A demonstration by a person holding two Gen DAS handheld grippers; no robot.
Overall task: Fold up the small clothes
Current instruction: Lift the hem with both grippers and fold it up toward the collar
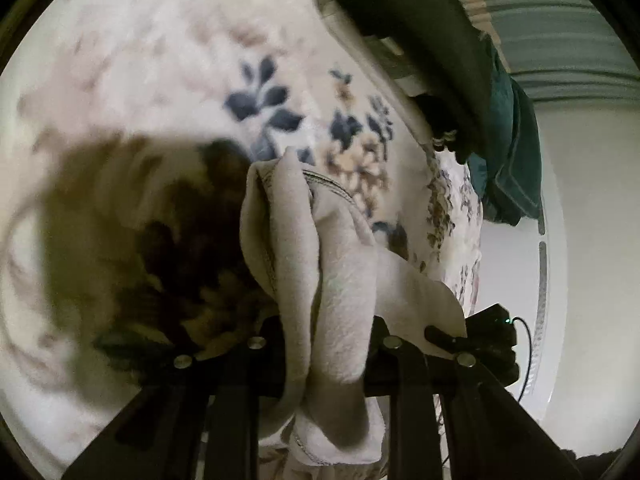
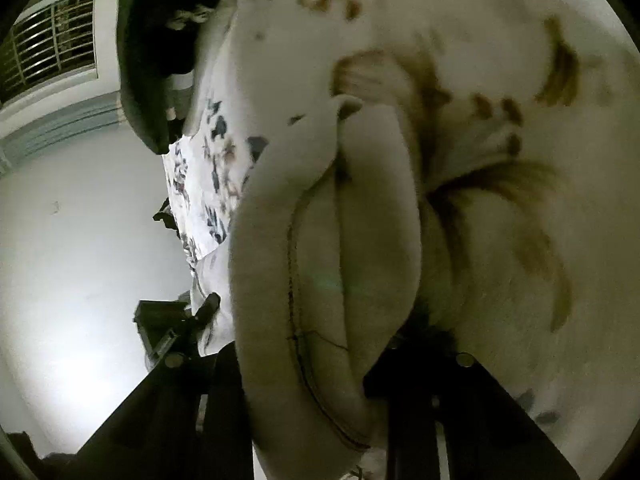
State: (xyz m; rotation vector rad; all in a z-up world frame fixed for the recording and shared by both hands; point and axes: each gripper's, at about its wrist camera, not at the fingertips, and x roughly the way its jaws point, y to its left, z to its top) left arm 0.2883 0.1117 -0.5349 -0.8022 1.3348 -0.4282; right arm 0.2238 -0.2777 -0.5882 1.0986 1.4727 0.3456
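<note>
One floral blanket [image 1: 160,60], white wall [image 1: 592,200]

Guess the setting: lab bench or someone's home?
Likely a home bedroom: a floral fleece blanket as the work surface, a barred window, other clothes piled at the blanket's edge.

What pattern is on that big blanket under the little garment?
White blanket with blue and tan flowers; clearest in the left wrist view.

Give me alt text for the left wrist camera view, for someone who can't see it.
A beige fleece garment hangs bunched between the fingers of the left claw, which is shut on it, above a white floral blanket. Dark folded clothes sit at the blanket's far edge at upper right, and the other claw shows at lower right.
</note>
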